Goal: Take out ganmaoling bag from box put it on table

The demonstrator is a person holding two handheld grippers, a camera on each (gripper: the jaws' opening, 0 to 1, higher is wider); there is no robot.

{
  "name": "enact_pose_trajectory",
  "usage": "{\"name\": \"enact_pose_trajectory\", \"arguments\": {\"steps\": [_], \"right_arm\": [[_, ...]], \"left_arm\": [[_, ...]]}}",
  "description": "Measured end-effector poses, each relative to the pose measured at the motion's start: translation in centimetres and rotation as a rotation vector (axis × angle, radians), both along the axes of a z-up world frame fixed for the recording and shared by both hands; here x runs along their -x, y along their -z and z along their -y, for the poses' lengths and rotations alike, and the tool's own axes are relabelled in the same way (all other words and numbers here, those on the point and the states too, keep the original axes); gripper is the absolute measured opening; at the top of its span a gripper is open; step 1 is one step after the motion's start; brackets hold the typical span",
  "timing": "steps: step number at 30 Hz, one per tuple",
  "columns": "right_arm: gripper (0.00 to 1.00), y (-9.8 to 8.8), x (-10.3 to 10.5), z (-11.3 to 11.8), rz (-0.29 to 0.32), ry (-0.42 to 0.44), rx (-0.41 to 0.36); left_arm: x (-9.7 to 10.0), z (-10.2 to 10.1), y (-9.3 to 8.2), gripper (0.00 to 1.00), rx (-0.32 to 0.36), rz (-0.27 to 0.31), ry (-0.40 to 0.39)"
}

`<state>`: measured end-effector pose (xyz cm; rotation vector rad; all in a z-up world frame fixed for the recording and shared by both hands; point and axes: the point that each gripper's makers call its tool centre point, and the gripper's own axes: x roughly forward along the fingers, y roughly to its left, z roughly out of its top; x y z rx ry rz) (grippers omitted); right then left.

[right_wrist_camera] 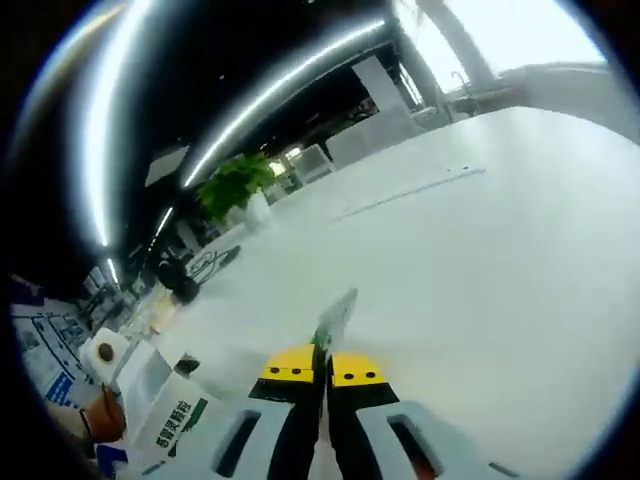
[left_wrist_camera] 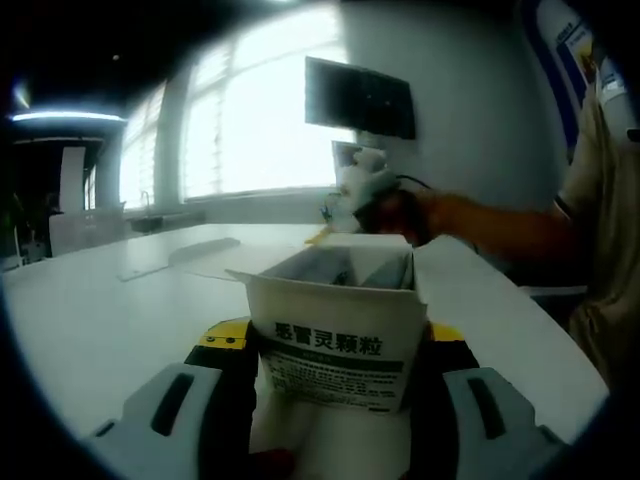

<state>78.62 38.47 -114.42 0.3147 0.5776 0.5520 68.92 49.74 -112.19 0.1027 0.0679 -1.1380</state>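
A white ganmaoling box [left_wrist_camera: 335, 345] with green print stands upright between the jaws of my left gripper [left_wrist_camera: 335, 340], which is shut on its sides. Its top flaps are open, and grey bags [left_wrist_camera: 345, 268] show inside. Beyond the box, my right gripper [left_wrist_camera: 362, 195] hovers over the table in a person's hand. In the right gripper view, my right gripper [right_wrist_camera: 325, 365] is shut on a thin ganmaoling bag [right_wrist_camera: 337, 315], seen edge-on and held above the white table [right_wrist_camera: 480, 280]. The box [right_wrist_camera: 172, 425] also shows at the lower left of that view.
A person in a beige shirt [left_wrist_camera: 600, 220] is at the right of the table [left_wrist_camera: 110, 320]. A dark monitor [left_wrist_camera: 360, 97] hangs on the far wall. A potted plant [right_wrist_camera: 235, 185] and a tape roll [right_wrist_camera: 103, 352] sit toward the table's far side.
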Motion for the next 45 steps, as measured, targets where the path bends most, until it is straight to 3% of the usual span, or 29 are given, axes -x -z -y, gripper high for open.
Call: {"name": "enact_pose_trajectory", "arguments": {"steps": [4,8,12,15,25,33,37,45], "right_arm": [[0.15,0.2,-0.6,1.1,0.081,0.012,0.133],[0.17,0.0,-0.9,2.8,0.127,0.07,0.21],[0.11,-0.5,-0.6,3.6,0.146,0.091,0.207],[0.0,-1.3,-0.4,3.7,0.185,0.104,0.208],[0.0,-3.7,1.5,1.8,0.342,0.03,0.247],[0.0,-4.1,2.7,0.6,0.402,-0.007,0.253],[0.0,-4.3,2.9,0.5,0.4,-0.012,0.221],[0.0,-5.1,4.0,0.9,0.469,-0.026,0.264]], "left_arm": [[0.0,0.0,0.0,0.51,-0.003,0.001,0.0],[0.0,0.0,0.1,0.51,-0.004,0.001,0.0],[0.1,0.0,0.1,0.51,-0.006,0.002,0.0],[0.0,0.0,0.1,0.51,-0.005,0.001,0.001],[0.1,0.0,0.1,0.51,-0.005,-0.002,0.0],[0.0,0.0,0.1,0.51,-0.005,-0.002,0.0],[0.0,0.0,0.1,0.51,-0.005,-0.002,0.0],[0.0,0.0,0.1,0.51,-0.005,-0.002,0.0]]}}
